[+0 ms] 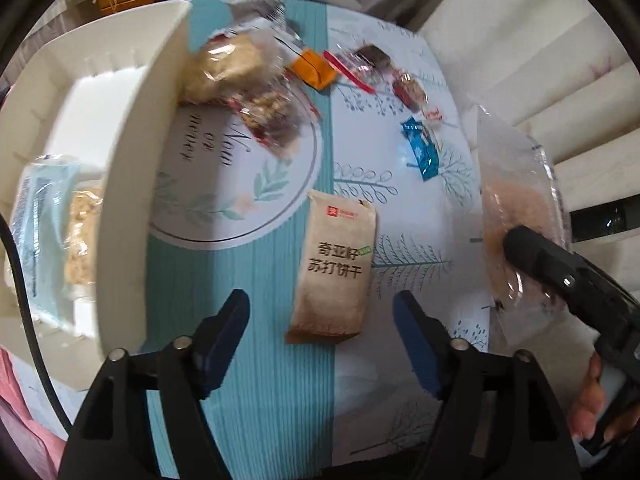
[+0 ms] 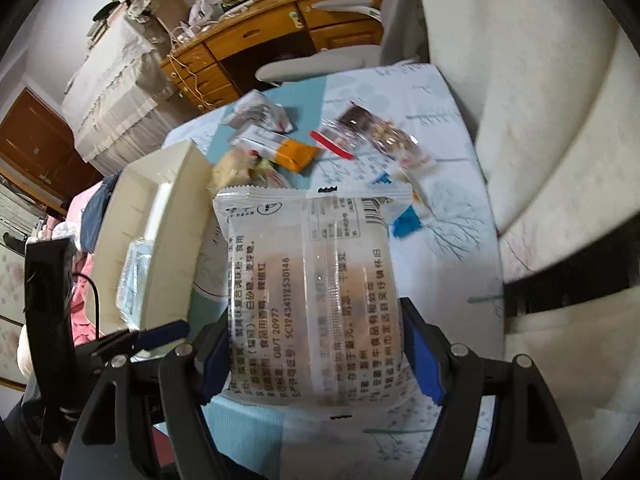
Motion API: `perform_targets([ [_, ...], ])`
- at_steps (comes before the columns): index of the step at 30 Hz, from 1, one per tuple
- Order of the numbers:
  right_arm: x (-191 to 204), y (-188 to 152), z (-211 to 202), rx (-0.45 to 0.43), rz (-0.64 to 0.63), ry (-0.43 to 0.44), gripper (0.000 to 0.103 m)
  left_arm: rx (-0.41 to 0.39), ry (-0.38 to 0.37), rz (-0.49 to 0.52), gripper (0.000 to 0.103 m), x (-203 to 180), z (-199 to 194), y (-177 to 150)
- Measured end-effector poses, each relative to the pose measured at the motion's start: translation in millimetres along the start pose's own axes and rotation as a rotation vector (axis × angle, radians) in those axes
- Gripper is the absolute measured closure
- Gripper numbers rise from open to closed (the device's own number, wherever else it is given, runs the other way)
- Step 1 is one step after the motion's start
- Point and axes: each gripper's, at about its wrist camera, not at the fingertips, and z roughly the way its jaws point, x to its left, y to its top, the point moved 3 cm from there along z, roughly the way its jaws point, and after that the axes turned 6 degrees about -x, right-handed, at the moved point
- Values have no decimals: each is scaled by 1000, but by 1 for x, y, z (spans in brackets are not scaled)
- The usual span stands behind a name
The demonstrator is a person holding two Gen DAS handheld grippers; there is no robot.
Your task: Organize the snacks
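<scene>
A brown cracker packet (image 1: 334, 276) with printed characters lies flat on the tablecloth. My left gripper (image 1: 320, 320) hangs over its near end, open, with the blue pads clear of both sides of the packet. My right gripper (image 2: 316, 344) is shut on a large clear pastry packet (image 2: 312, 280), held above the table with its printed back toward the camera. In the left wrist view that packet (image 1: 516, 200) and the right gripper (image 1: 520, 244) are at the right edge. A white divided box (image 1: 132, 184) at the left holds one clear-wrapped snack (image 1: 40, 216).
Loose snacks lie at the far end of the table: a pile of clear-wrapped pastries (image 1: 236, 76), an orange packet (image 1: 314, 68), a red-edged clear packet (image 1: 360, 64) and a blue packet (image 1: 420, 152). Pale cushions (image 2: 540, 140) border the right side. A wooden desk (image 2: 260, 40) stands beyond.
</scene>
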Motion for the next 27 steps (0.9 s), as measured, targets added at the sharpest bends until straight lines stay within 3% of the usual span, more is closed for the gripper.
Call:
perform_targets([
  [7, -33, -1, 1, 28, 28, -37, 28, 100, 72, 30, 27, -22, 45, -1],
  [19, -54, -4, 12, 91, 13, -38, 28, 151, 158, 37, 28, -34, 85, 3],
  [21, -54, -3, 15, 98, 7, -31, 28, 161, 163, 41, 41, -34, 89, 2],
  [27, -50, -3, 19, 107, -5, -18, 28, 162, 168, 38, 46, -33, 94, 1],
])
